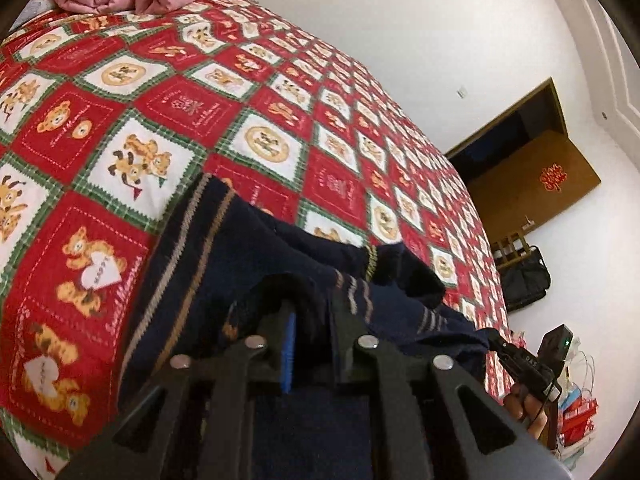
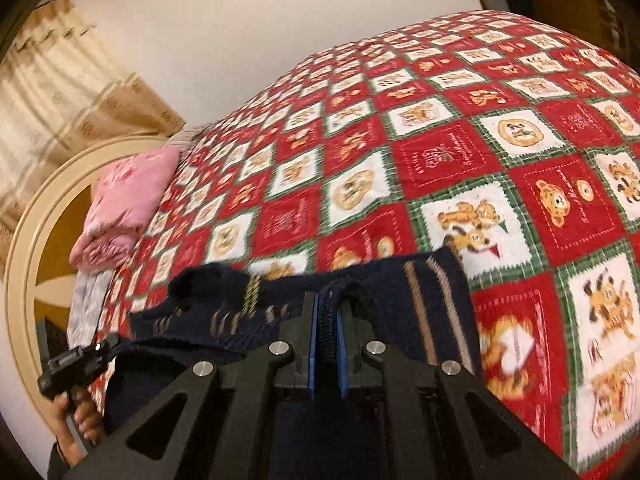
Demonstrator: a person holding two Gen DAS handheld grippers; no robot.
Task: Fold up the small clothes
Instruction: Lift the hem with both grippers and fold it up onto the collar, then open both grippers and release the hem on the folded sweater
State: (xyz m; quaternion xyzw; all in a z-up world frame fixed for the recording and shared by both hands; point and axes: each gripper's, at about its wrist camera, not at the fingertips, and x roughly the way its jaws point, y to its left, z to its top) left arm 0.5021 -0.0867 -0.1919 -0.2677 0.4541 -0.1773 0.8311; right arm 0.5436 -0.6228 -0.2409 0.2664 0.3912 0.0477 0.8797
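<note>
A small navy knit sweater (image 1: 224, 264) with tan and grey stripes is held up over the near edge of the bed. My left gripper (image 1: 312, 320) is shut on its edge, fabric bunched between the jaws. My right gripper (image 2: 328, 320) is shut on another part of the same sweater (image 2: 420, 292), a navy fold pinched between its blue pads (image 2: 313, 344). Each gripper shows in the other's view, the right one at the left view's lower right (image 1: 520, 360), the left one at the right view's lower left (image 2: 76, 364). The sweater hangs stretched between them.
The bed has a red, white and green teddy-bear quilt (image 1: 280, 112). Pink bedding (image 2: 128, 204) lies folded at the headboard (image 2: 36, 216). A brown door (image 1: 532, 176), a black bag (image 1: 524, 280) and floor clutter stand beyond the bed. Curtains (image 2: 60, 80) hang behind the headboard.
</note>
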